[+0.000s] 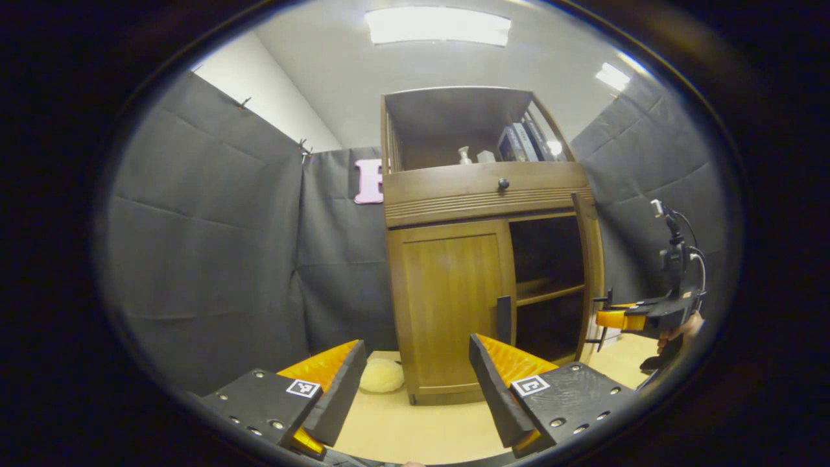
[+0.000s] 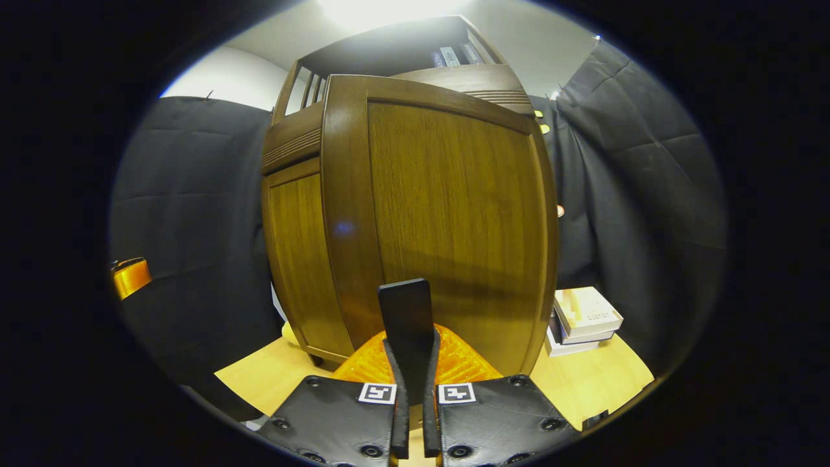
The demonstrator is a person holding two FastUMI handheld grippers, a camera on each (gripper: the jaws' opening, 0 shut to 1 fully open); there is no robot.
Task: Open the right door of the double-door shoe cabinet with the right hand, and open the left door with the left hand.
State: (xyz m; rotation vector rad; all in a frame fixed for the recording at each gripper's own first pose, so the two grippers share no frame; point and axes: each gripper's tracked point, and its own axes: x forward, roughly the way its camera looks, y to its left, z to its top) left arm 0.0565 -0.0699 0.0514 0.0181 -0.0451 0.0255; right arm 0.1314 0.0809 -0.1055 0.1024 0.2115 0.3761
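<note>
Right gripper view: right gripper [image 2: 410, 389] clamped on right door handle [image 2: 406, 311], right door [image 2: 447, 227] swung wide | left gripper view: left gripper [image 1: 415, 383] spread, empty | left door [image 1: 450, 298] shut, ahead | step: right door judged opened | next: left door handle [image 1: 504, 319] to be reached, pinched, pulled.

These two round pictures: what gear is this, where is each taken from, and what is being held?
A person holds a two-finger gripper in each hand, with a camera riding on each. In the left gripper view, the left gripper is open, facing the cabinet: its left door is closed, its right door swung open. The right gripper shows beside that door. The right gripper view is taken close behind the right door, fingers shut on its dark handle. Books lie on the floor.
</note>
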